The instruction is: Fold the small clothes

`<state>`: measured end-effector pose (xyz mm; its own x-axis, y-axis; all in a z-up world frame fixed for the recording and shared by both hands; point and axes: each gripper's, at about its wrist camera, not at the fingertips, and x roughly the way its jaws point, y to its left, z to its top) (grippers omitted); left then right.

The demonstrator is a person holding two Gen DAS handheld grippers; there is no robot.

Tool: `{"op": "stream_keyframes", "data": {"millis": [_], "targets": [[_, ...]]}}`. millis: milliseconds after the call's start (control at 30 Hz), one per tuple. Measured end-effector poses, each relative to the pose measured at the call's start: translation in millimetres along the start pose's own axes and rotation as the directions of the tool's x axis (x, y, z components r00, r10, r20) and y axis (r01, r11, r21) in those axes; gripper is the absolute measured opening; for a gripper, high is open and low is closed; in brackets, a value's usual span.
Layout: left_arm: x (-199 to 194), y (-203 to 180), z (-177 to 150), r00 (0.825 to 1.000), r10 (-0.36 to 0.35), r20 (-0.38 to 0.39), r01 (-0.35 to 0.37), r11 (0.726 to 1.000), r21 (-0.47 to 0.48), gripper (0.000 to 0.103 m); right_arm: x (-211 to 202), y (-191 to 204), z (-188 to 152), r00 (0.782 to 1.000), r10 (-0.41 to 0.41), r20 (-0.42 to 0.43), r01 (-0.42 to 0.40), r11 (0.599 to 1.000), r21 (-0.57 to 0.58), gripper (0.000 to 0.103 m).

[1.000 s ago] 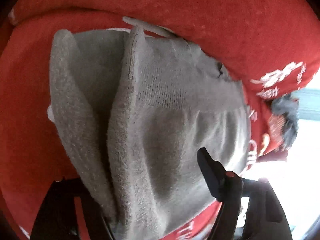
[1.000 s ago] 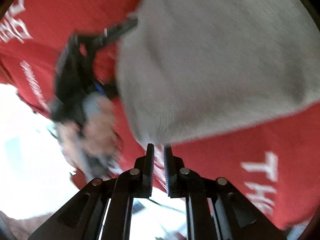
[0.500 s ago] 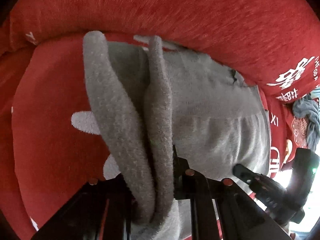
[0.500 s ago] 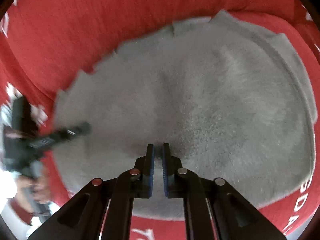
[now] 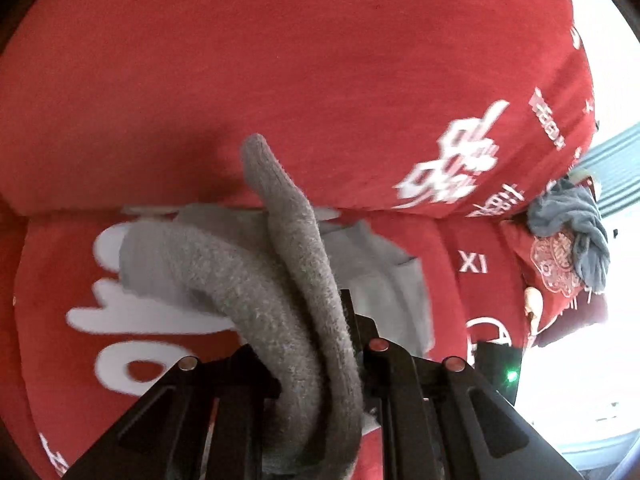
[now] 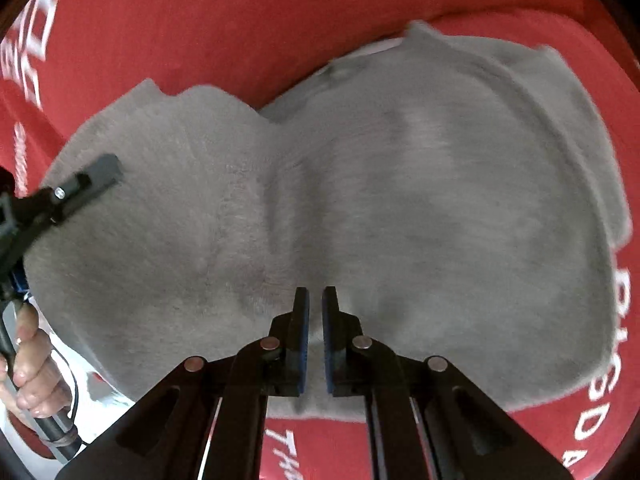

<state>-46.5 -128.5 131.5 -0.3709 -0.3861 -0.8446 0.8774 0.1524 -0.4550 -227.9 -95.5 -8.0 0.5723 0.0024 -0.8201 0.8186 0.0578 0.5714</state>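
A small grey fleece garment point(image 6: 400, 208) lies spread on a red printed cover point(image 6: 200, 20). My left gripper point(image 5: 316, 360) is shut on a bunched edge of the grey garment point(image 5: 280, 300), which rises in two thick folds out of the jaws. In the right wrist view the left gripper point(image 6: 86, 182) sits at the garment's left edge. My right gripper point(image 6: 316, 320) hovers over the garment's near middle, jaws nearly together with a narrow gap and nothing between them.
The red cover point(image 5: 280, 80) with white lettering fills the surroundings and bulges up behind the garment. A blue-grey cloth point(image 5: 576, 224) lies crumpled at the far right. The person's hand point(image 6: 32, 364) holds the left gripper's handle.
The left gripper has lifted its pinched edge higher and pulled it back, so less garment lies flat. The right gripper stays shut and has moved slightly over the garment.
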Motion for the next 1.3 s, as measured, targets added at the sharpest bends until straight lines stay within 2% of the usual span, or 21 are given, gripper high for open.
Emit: {"op": "stream_keyframes", "data": {"millis": [100,167,233,367,467,533,600,667,733,767,800,833,867,1000,1067,1167,1233,1300], "targets": [[18.0,-45.6,7.8,0.999,0.029,-0.014,-0.028,0.997,0.071,0.016,-23.1,-30.4,1.6,0.998,0.058,0.030,-0.060,0.995,0.081,0.009],[48.5,-91.0,7.5,0.998,0.059,-0.039,-0.053,0.987,0.149,0.016,-39.1,-49.7,1.9,0.993,0.097,0.066,-0.105,0.986,0.133,0.009],[61.3,-106.0,-0.2,0.993,0.101,-0.061,-0.086,0.972,0.218,0.016,-47.1,-61.6,3.2,0.987,0.128,0.092,-0.143,0.974,0.173,0.009],[125.5,-137.4,-16.5,0.967,0.219,-0.127,-0.172,0.937,0.304,0.016,-49.3,-103.5,4.0,0.974,0.200,0.109,-0.223,0.936,0.271,0.012],[150.0,-147.9,-25.3,0.943,0.296,-0.152,-0.226,0.905,0.360,0.017,-36.0,-117.0,-2.5,0.970,0.227,0.093,-0.244,0.918,0.312,0.011],[152.5,-151.3,-31.6,0.934,0.328,-0.144,-0.249,0.884,0.395,0.017,-24.5,-114.9,-8.8,0.966,0.243,0.083,-0.257,0.911,0.322,0.011],[151.6,-155.8,-34.7,0.929,0.346,-0.134,-0.259,0.863,0.434,0.030,-16.3,-117.0,-8.9,0.962,0.261,0.078,-0.272,0.903,0.332,0.011],[144.8,-168.4,-36.0,0.942,0.315,-0.116,-0.230,0.857,0.461,0.045,-12.1,-118.4,-10.9,0.957,0.279,0.075,-0.287,0.894,0.343,0.011],[136.2,-189.6,-38.1,0.955,0.288,-0.072,-0.209,0.825,0.526,0.061,-8.4,-120.0,-11.4,0.955,0.287,0.075,-0.295,0.889,0.351,0.011],[131.1,-201.3,-39.3,0.962,0.270,-0.043,-0.200,0.804,0.559,0.063,-7.9,-121.2,-10.1,0.955,0.288,0.073,-0.295,0.887,0.355,0.011],[127.0,-208.5,-38.7,0.967,0.254,-0.026,-0.193,0.796,0.574,0.063,-8.9,-123.0,-9.3,0.954,0.292,0.073,-0.298,0.885,0.358,0.012],[122.1,-213.0,-37.4,0.971,0.236,-0.020,-0.182,0.795,0.578,0.063,-13.4,-127.6,-9.3,0.953,0.295,0.075,-0.302,0.883,0.360,0.012],[117.2,-213.4,-34.1,0.976,0.217,-0.023,-0.167,0.810,0.563,0.063,-16.6,-132.4,-6.5,0.952,0.296,0.081,-0.305,0.881,0.362,0.012],[93.6,-183.0,-21.4,0.986,0.163,-0.030,-0.135,0.897,0.421,0.063,-28.6,-144.4,-1.8,0.942,0.305,0.138,-0.335,0.857,0.392,0.012],[79.7,-152.9,-19.5,0.988,0.156,-0.016,-0.142,0.929,0.342,0.063,-35.2,-155.9,-3.0,0.928,0.322,0.189,-0.373,0.824,0.427,0.012],[67.6,-109.6,-23.4,0.978,0.208,-0.002,-0.199,0.939,0.280,0.063,-36.0,-177.9,-2.5,0.872,0.391,0.293,-0.489,0.719,0.495,0.018],[65.4,-82.9,-27.1,0.967,0.254,-0.021,-0.242,0.939,0.245,0.063,-34.5,-190.2,-4.3,0.829,0.433,0.355,-0.560,0.637,0.530,0.032],[67.0,-55.4,-31.8,0.954,0.292,-0.059,-0.275,0.940,0.204,0.063,-34.6,-198.0,-8.2,0.798,0.464,0.385,-0.602,0.587,0.541,0.043]]}}
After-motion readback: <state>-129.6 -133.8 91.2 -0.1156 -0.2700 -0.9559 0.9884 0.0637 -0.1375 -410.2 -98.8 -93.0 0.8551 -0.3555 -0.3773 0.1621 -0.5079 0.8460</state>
